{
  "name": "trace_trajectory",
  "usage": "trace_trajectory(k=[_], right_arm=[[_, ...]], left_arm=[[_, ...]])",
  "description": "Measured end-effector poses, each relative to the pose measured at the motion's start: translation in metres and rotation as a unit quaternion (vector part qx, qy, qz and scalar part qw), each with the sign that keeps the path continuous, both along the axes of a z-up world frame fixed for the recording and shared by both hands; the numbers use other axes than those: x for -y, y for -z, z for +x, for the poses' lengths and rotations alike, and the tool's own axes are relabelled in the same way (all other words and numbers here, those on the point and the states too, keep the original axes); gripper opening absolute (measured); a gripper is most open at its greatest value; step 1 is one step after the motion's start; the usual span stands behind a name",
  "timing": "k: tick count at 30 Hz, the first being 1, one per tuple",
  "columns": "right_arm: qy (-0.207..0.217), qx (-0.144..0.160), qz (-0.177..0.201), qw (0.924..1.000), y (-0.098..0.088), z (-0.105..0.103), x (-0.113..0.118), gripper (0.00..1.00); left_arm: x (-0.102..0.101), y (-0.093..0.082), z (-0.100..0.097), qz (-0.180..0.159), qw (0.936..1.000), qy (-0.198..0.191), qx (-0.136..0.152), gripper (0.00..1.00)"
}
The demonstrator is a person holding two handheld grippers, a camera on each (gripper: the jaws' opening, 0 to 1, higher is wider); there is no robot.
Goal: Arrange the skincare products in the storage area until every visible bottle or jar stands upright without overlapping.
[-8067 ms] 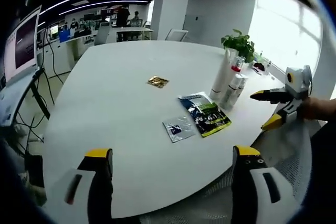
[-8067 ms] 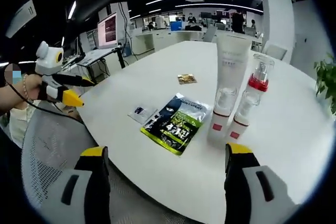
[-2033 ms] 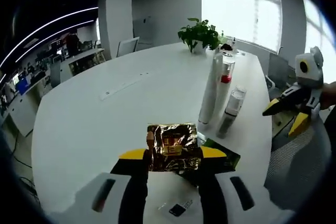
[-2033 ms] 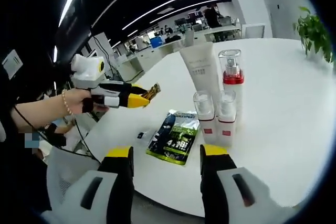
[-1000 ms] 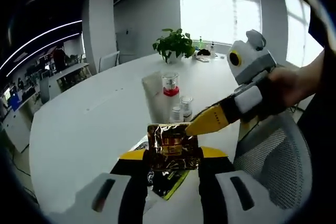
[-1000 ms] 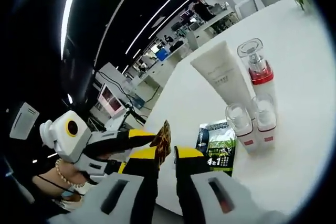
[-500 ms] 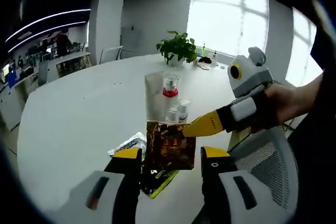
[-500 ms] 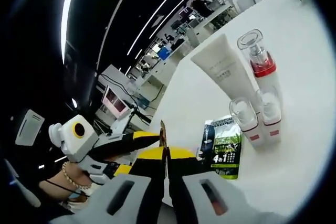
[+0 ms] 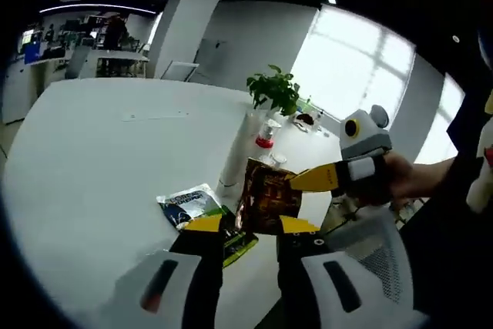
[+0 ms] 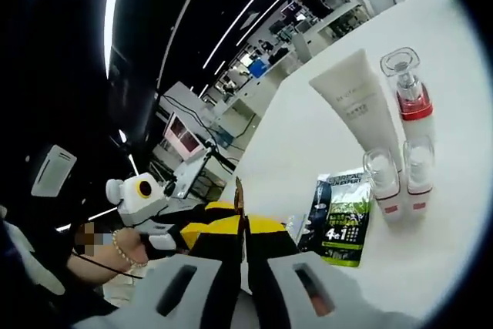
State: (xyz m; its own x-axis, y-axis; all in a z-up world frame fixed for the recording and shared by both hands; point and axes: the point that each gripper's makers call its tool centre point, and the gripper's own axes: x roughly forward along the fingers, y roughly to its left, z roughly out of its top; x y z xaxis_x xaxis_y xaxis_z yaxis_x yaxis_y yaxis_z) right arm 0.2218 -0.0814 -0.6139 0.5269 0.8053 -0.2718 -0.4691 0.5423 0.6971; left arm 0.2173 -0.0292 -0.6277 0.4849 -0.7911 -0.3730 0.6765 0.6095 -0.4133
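Observation:
A gold foil sachet (image 9: pixel 267 198) hangs in the air over the table's near edge. My right gripper (image 9: pixel 296 180) comes in from the right and is shut on its upper edge. In the right gripper view the gold foil sachet (image 10: pixel 239 193) stands edge-on between my right gripper's (image 10: pixel 240 225) closed jaws. My left gripper (image 9: pixel 250 225) sits just under the sachet with a narrow gap between its jaws, not pinching it. On the table stand a white tube (image 10: pixel 358 113), a red-collared pump bottle (image 10: pixel 410 105) and two small bottles (image 10: pixel 383 175), all upright.
A blue-green pouch (image 10: pixel 341 225) and a small clear sachet (image 10: pixel 296 229) lie flat on the white table (image 9: pixel 92 136) beside the bottles. A potted plant (image 9: pixel 276 90) stands at the far end. A mesh chair (image 9: pixel 362 244) is below the right gripper. Desks and monitors (image 10: pixel 176 130) stand beyond.
The left gripper lifted the gold sachet off the table, the right gripper shut on it, and the left let go. Since half a second ago the left jaws have narrowed.

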Motion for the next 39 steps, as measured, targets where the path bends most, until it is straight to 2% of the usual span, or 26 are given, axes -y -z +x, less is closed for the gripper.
trace_trajectory(k=[2, 9, 11, 13, 18, 20, 26, 29, 34, 39], right_arm=[[-0.01, 0.0, -0.002, 0.9999, 0.001, -0.001, -0.004, 0.01], [-0.031, 0.008, -0.026, 0.9992, 0.004, -0.003, -0.016, 0.01], [-0.038, 0.021, -0.045, 0.9981, 0.005, -0.002, -0.018, 0.01], [-0.045, 0.038, -0.083, 0.9948, 0.011, 0.003, -0.018, 0.02], [-0.078, 0.093, -0.167, 0.9785, 0.017, 0.012, -0.029, 0.03], [-0.094, 0.123, -0.199, 0.9677, 0.017, 0.016, -0.038, 0.04], [-0.098, 0.163, -0.231, 0.9542, 0.018, 0.034, -0.056, 0.03], [-0.108, 0.19, -0.264, 0.9393, 0.024, 0.041, -0.065, 0.03], [-0.112, 0.202, -0.28, 0.9317, 0.036, 0.053, -0.074, 0.02], [-0.107, 0.199, -0.292, 0.9294, 0.054, 0.069, -0.078, 0.02]], left_arm=[[-0.004, 0.007, -0.003, 0.005, 1.0, -0.003, -0.008, 0.13], [-0.012, 0.009, -0.01, 0.003, 0.9994, -0.032, -0.016, 0.0], [-0.016, 0.01, -0.01, -0.004, 0.9985, -0.049, -0.024, 0.0], [-0.017, 0.013, -0.015, -0.004, 0.9982, -0.05, -0.033, 0.0], [-0.023, 0.017, -0.019, -0.012, 0.9959, -0.076, -0.046, 0.0], [-0.026, 0.018, -0.019, -0.013, 0.9951, -0.085, -0.048, 0.0], [-0.039, 0.023, -0.011, -0.011, 0.9917, -0.113, -0.059, 0.0], [-0.045, 0.027, -0.005, 0.004, 0.992, -0.111, -0.06, 0.0], [-0.051, 0.036, 0.003, 0.019, 0.9912, -0.114, -0.065, 0.0], [-0.055, 0.049, 0.016, 0.032, 0.9901, -0.116, -0.072, 0.0]])
